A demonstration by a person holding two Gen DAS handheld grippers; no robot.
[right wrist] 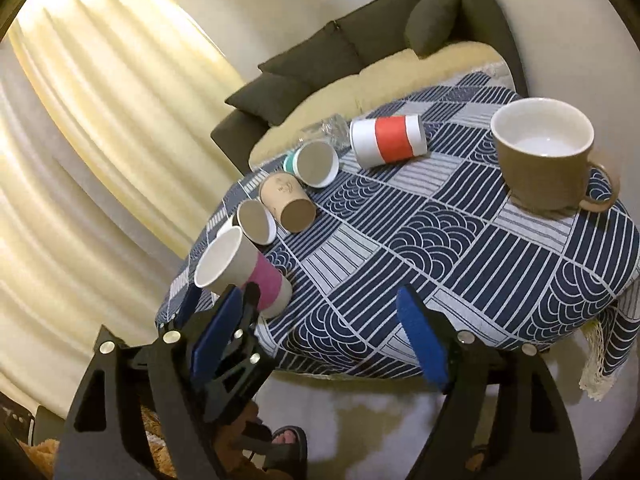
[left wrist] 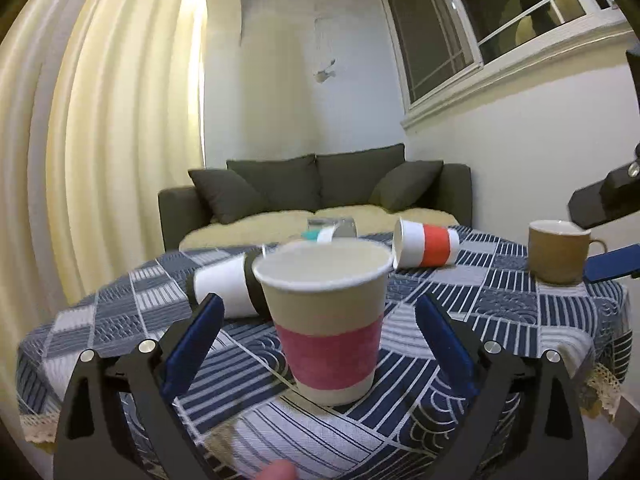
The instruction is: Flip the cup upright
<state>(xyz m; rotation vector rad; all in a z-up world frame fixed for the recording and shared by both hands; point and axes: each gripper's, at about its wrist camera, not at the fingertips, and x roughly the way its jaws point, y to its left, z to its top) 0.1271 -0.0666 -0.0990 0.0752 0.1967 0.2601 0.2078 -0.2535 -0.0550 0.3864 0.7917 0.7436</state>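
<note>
A paper cup with a pink band point(left wrist: 326, 320) stands upright, mouth up, on the blue patterned tablecloth point(left wrist: 460, 292). My left gripper point(left wrist: 320, 338) is open around it, its blue pads point(left wrist: 196, 344) apart from both sides of the cup. In the right wrist view the same pink cup point(right wrist: 244, 272) stands at the table's near left edge, with the left gripper's fingers point(right wrist: 224, 320) beside it. My right gripper point(right wrist: 320, 340) is open and empty, held off the table's near edge above the floor.
Several cups lie on their sides: a black-banded one point(left wrist: 228, 284), a red-banded one point(left wrist: 426, 246), a brown one point(right wrist: 286, 206), a teal one point(right wrist: 314, 164) and a clear glass point(right wrist: 326, 130). A brown mug point(right wrist: 546, 156) stands upright at right. A sofa point(left wrist: 316, 192) is behind.
</note>
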